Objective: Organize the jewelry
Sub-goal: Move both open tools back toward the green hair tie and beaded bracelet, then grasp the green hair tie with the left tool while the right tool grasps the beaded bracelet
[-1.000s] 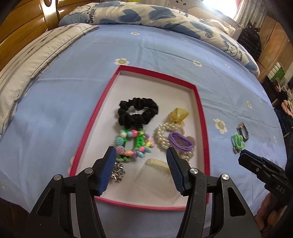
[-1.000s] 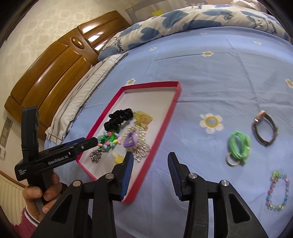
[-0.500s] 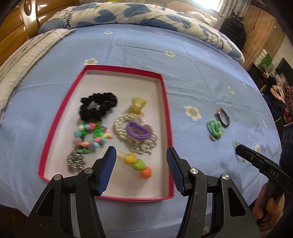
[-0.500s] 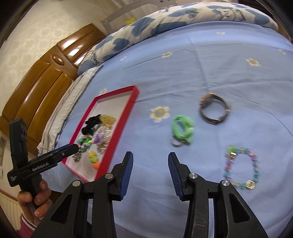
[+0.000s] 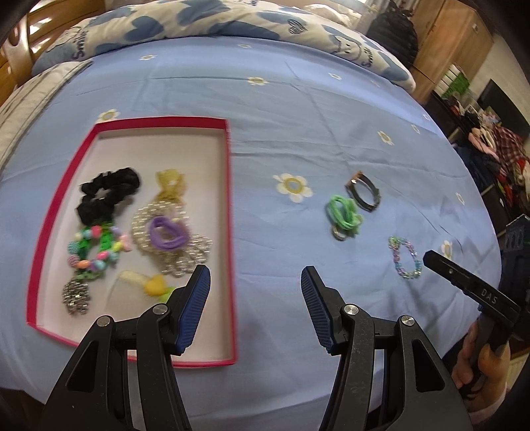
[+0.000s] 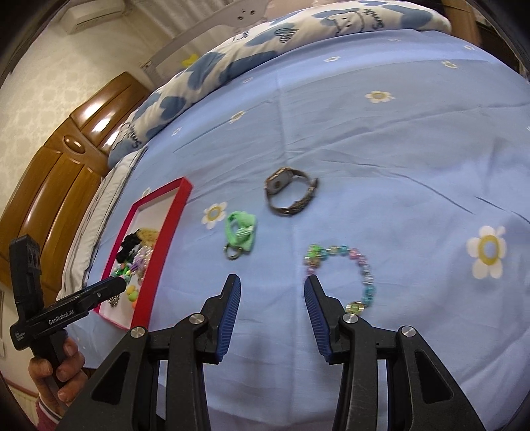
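Both grippers swung off the tray [image 5: 231,212] — right gripper [image 6: 272,310], open and empty, sits nearest the beaded bracelet [image 6: 344,265], just ahead-right of its fingertips.

"GenRobot.AI" printed in white on the left claw [image 6: 114,287] body; "DAS" on the right claw [image 5: 440,262] arm; "Smile" partly legible on the duvet [image 5: 198,20].

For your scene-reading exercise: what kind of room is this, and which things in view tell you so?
Most likely a bedroom. The work goes on atop a bed with a blue flowered sheet, a heart-print quilt bunched at its far end, and a wooden headboard beside it.
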The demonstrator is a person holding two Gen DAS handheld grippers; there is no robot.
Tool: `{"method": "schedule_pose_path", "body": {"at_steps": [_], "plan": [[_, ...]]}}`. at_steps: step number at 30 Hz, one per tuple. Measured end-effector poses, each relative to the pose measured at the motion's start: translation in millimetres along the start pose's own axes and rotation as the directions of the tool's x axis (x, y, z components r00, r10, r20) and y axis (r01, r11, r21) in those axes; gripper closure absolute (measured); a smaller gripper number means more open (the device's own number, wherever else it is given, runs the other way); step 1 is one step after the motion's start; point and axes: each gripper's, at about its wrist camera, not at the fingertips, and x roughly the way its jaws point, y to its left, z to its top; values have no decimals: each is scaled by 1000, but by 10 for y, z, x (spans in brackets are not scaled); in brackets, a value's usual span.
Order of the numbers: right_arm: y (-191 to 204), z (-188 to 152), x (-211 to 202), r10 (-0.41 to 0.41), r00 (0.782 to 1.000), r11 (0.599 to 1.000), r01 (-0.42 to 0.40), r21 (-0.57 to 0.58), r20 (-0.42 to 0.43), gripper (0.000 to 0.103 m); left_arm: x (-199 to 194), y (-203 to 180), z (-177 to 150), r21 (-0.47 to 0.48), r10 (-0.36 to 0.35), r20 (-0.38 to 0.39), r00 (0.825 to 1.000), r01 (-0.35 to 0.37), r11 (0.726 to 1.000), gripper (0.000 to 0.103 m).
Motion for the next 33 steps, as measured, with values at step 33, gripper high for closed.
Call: {"method": "schedule_pose_path", "body": {"at_steps": [33], "plan": [[-375,-66,313,-221,975,971,219,-100,-4,76,1191,-833,591,99,-82,-158,984,98,990,80]]}}
